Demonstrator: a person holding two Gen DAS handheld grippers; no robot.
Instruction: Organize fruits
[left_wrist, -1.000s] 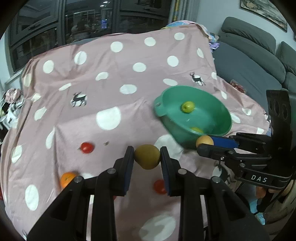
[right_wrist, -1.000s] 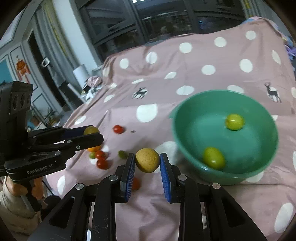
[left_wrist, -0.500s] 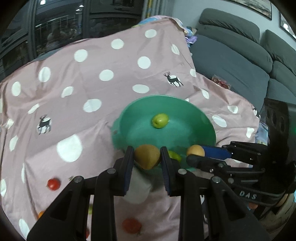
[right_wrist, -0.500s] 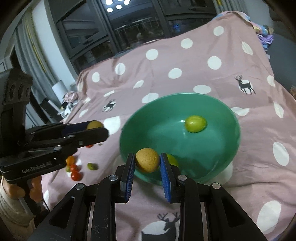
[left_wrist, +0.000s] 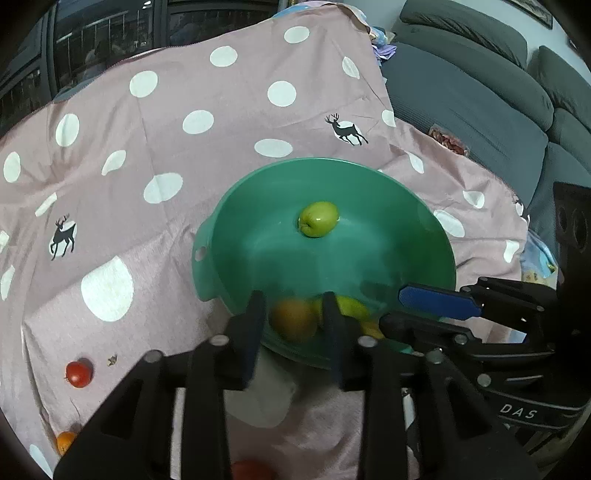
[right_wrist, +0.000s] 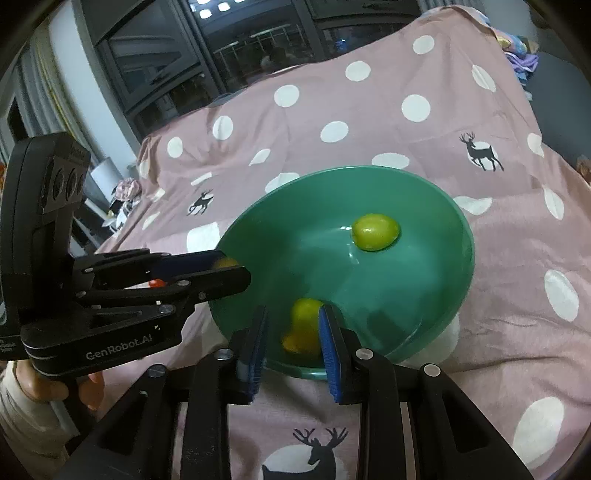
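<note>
Currently both grippers sit over the round green plastic bowl (left_wrist: 229, 236), lower centre frame. Left gripper (left_wrist: 293, 321) and right gripper (right_wrist: 291, 332) look parted, each with a blurred yellow-brown fruit (left_wrist: 293, 319) between its fingers; whether either grips is unclear. Green apple-like fruit (left_wrist: 318, 218) inside; red tomato (left_wrist: 78, 373) remains on cloth, lower left.

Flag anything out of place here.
A red tomato and an orange lie loose on the spotted cloth, outside the green bowl. A small speck of debris sits beside the tomato.
</note>
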